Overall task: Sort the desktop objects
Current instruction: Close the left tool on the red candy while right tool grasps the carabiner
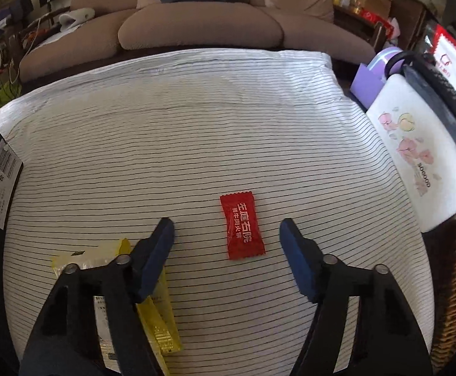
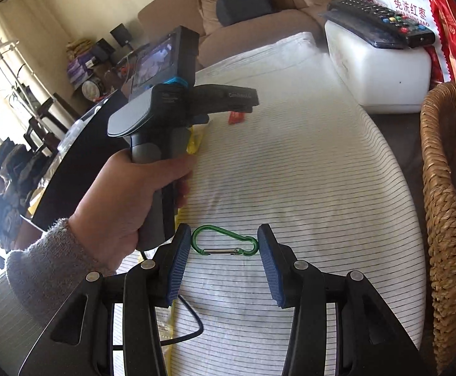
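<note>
Sorting under way; 1 item in the right claw, 2 packets loose on the bench

Left claw [image 1: 228, 228] stands apart over the striped cloth [image 1: 196, 125] covering the bench, empty; red packet [image 1: 241, 225] lies flat between and just ahead of its fingers, untouched, looks like the next pick; yellow packet [image 1: 159, 322] lies partly under the left finger, not gripped; right claw [image 2: 224, 244] has a green carabiner [image 2: 225, 240] spanning its pads, both ends at the pads, so judged clamped on it, though whether it is lifted off the cloth I cannot tell; wicker basket [image 2: 441, 219] sits at the bench's right edge, likely a drop spot; its inside is hidden, so how many items are already sorted is unclear; at least 3 items left to place.
</note>
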Demonstrator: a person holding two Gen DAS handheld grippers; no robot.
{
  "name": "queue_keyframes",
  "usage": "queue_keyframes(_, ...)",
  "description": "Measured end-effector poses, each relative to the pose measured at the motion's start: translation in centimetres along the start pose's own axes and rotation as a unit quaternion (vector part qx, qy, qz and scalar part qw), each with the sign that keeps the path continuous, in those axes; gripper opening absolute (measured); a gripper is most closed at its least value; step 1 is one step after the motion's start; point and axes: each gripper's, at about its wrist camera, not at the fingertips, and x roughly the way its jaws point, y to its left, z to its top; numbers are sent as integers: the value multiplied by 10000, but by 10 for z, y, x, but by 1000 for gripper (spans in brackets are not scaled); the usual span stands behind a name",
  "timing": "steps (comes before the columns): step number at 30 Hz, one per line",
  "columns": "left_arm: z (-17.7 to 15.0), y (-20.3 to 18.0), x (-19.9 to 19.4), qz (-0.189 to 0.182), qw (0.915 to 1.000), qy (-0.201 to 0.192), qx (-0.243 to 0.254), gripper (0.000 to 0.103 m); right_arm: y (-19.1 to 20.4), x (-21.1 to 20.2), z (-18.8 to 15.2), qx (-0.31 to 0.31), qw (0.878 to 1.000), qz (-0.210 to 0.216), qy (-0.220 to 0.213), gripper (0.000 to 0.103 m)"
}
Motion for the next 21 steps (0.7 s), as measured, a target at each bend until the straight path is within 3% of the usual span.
queue_keyframes(2,0,-2,1,74,9999,-57,90,44,-1,1,1,-29,10000,-13,10,45)
queue_keyframes(4,1,1,0,30,9999,-40,107,19,-1,-1,1,-33,10000,-24,-9,45)
queue_keyframes(8,1,8,-9,-185,9998,23,97,16,-2,-3,2,-15,10000,-46,-50,45)
queue_keyframes(10,1,12,-25,-310,9995,-30,88,0,-2,-5,2,11,10000,-31,-75,45)
queue_keyframes(15,-6,37,-89,-837,9961,-279,-33,0,5,-13,8,-37,9997,25,-227,45)
queue_keyframes(19,-8,49,-115,-828,9962,-267,61,3,12,-16,6,19,9996,58,-276,45)
queue_keyframes(20,-7,47,-115,-785,9964,-288,134,8,13,-16,4,64,9996,80,-279,45)
queue_keyframes(21,-6,43,-112,-762,9965,-290,202,27,14,-17,2,86,9995,90,-276,45)
